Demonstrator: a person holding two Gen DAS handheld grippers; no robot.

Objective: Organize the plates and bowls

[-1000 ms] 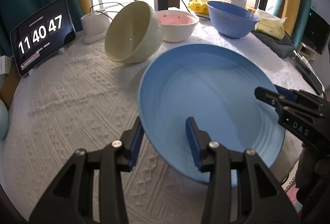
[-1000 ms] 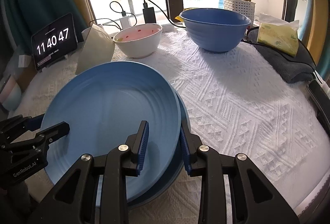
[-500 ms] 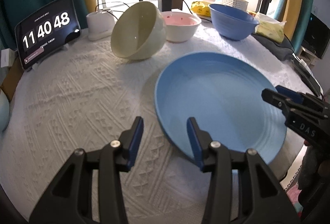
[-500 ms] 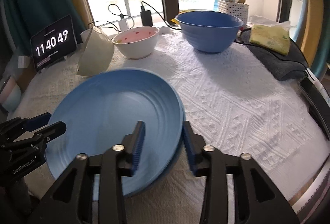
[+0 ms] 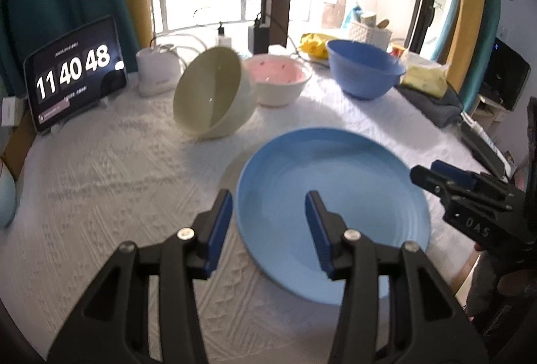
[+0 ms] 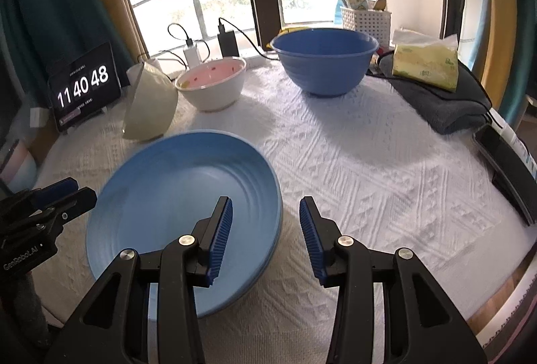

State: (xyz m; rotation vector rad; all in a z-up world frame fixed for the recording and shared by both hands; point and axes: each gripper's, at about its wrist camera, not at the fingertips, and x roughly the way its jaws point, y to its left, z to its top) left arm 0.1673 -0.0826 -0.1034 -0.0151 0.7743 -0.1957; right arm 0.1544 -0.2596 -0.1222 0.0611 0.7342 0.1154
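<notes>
Both tongs point(image 5: 268, 226) point(image 6: 265, 233) spread, empty; only the right view shows 2 stacked plates point(image 6: 167, 203).

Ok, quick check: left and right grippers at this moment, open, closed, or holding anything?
Left gripper: open, holding nothing, above the blue plate's near rim.
Right gripper: open, empty, over the plate's right edge.
</notes>
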